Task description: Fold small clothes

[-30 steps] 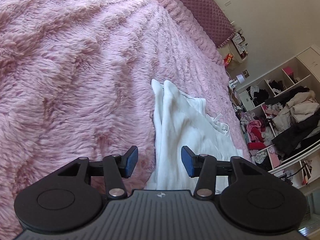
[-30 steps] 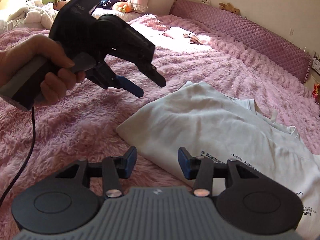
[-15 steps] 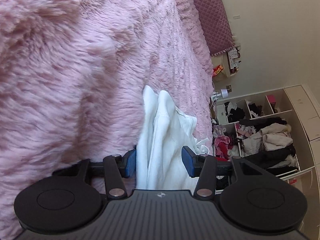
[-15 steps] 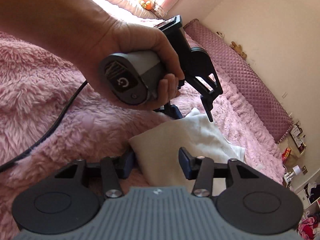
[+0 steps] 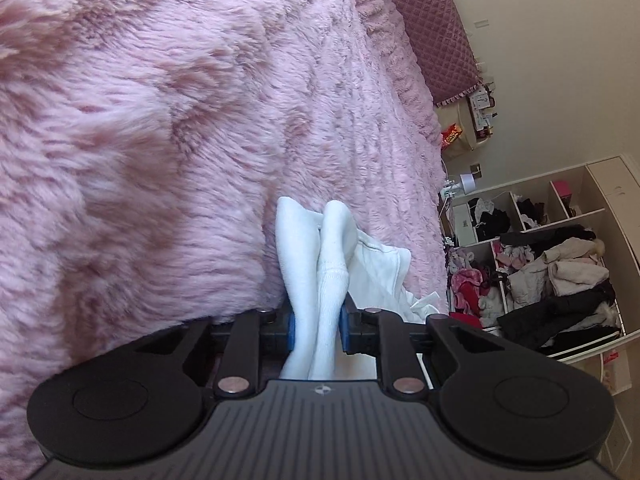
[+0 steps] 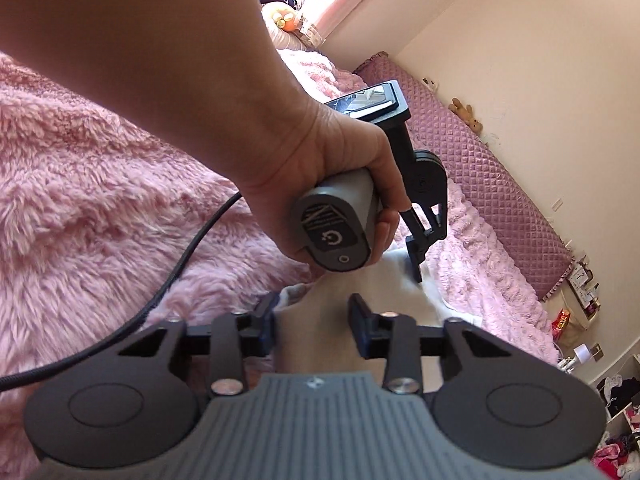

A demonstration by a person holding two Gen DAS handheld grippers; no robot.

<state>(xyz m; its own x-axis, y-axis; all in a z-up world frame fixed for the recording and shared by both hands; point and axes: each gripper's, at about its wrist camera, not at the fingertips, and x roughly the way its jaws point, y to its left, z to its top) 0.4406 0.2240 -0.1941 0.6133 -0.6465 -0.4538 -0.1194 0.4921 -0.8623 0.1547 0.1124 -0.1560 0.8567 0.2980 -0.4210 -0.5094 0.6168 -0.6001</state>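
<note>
Cotton, by the look of it. Left view: the white garment (image 5: 332,276) lies bunched in two soft ridges on the pink bed (image 5: 160,120), and the left gripper (image 5: 318,330) is closing, pads already pinching that thick edge. Right view: the right gripper (image 6: 314,328) is spread, the cloth's near corner between its jaws, unpinched. It looks light and limp; corners seem the best hold.
</note>
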